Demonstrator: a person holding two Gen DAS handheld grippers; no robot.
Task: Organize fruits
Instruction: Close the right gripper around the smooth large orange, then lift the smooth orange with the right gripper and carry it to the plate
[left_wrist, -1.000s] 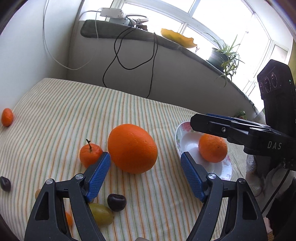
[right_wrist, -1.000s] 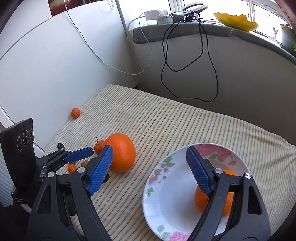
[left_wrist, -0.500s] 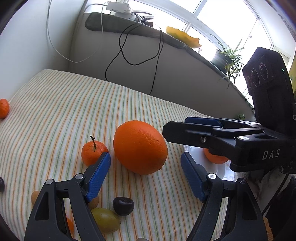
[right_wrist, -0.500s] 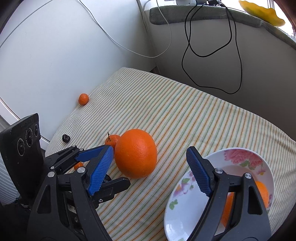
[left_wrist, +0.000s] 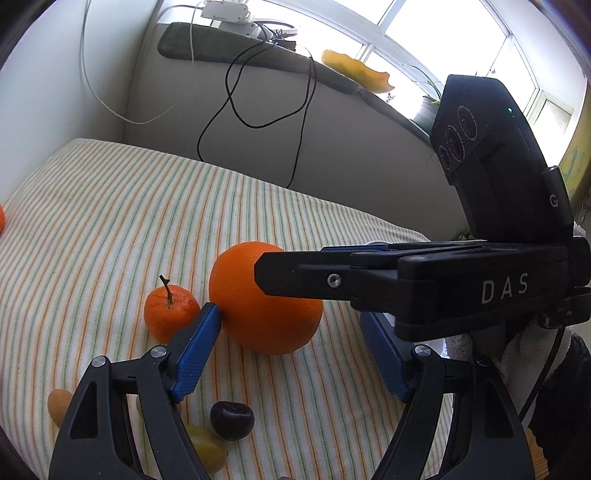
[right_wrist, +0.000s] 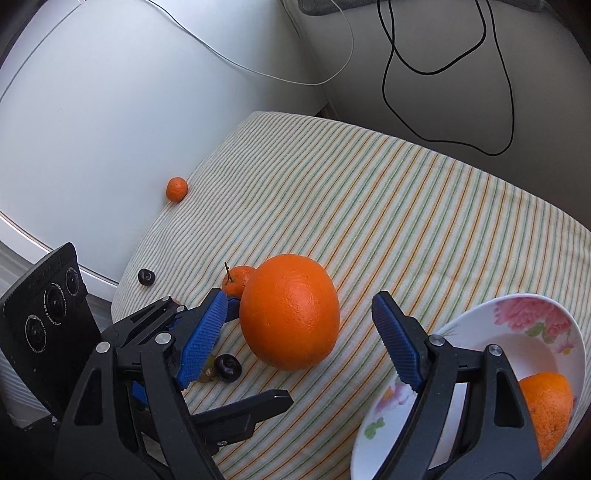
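A large orange (right_wrist: 290, 312) lies on the striped cloth (right_wrist: 406, 206), between the blue pads of my right gripper (right_wrist: 301, 332). The pads stand apart from its skin on both sides, so that gripper is open. A flowered plate (right_wrist: 524, 314) at the right holds another orange (right_wrist: 546, 406). My left gripper (left_wrist: 291, 350) is open just in front of the same large orange (left_wrist: 258, 295), with a stemmed mandarin (left_wrist: 168, 314) at its left pad. The right gripper's black fingers (left_wrist: 314, 280) cross above the orange and hide the plate in the left wrist view.
A dark cherry (left_wrist: 232, 419), a yellow-green fruit (left_wrist: 207, 446) and a small orange fruit (left_wrist: 59, 406) lie near the left gripper. Further off are a mandarin (right_wrist: 176, 188) by the wall and another cherry (right_wrist: 146, 276) at the cloth's edge. Black cables (right_wrist: 443, 66) hang on the back wall.
My right gripper has swung left from above the plate, tipped downward, and now straddles the large orange. The left gripper has stayed in place.
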